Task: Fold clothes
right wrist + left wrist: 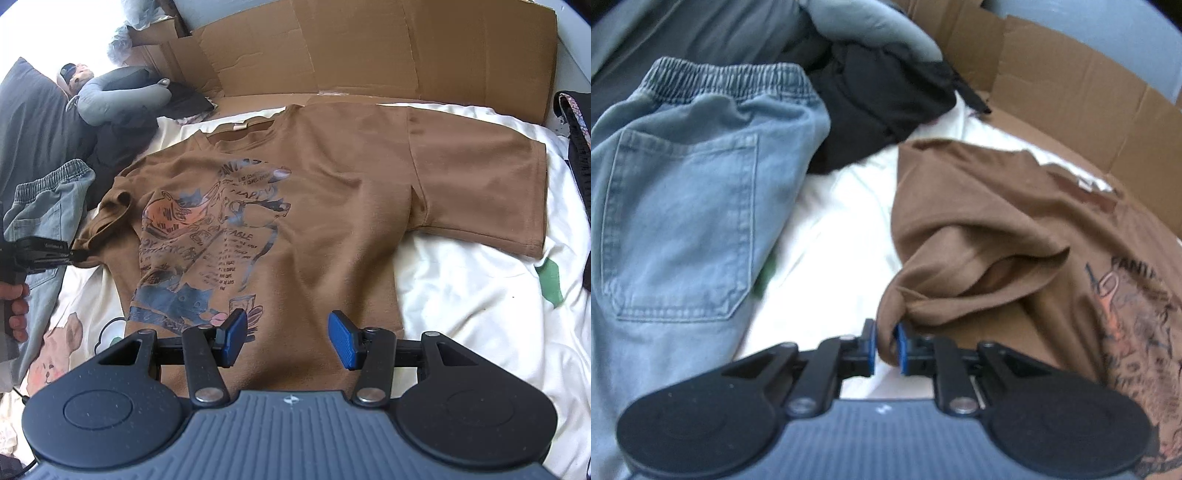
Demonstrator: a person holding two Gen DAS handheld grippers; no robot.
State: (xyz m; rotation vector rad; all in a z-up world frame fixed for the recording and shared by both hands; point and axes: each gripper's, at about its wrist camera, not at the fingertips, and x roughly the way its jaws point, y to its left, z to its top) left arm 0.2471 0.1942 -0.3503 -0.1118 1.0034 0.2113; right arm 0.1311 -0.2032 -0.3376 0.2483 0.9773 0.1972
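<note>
A brown T-shirt [332, 192] lies print side up on a white sheet [461, 295], collar toward the cardboard [369, 55] at the far edge. One sleeve [476, 177] is spread flat; the other is bunched into a crumpled cuff [960, 280].

The left gripper [885, 345] has its jaws nearly closed on a pinch of that bunched sleeve, the brown cloth gathered between the blue pads [900, 347]. In the right wrist view the same gripper reaches in from the side and meets the shirt at the sleeve's edge, a hand [16, 306] on its handle. The right gripper [286, 338] hovers over the hem with its jaws wide and nothing between them.

The step in hand looks like work on the sleeve side of the shirt. Whether the sleeve is being pulled out flat or carried inward as a fold cannot be settled from this moment, since the bunched cloth suits both.

The next move calls for a steady grip on the left so the thin cloth does not slip, and for the right gripper to pin or pinch the hem so the body stays put.

Jeans [683, 206] and dark clothes [882, 88] lie just beside the shirt.
</note>
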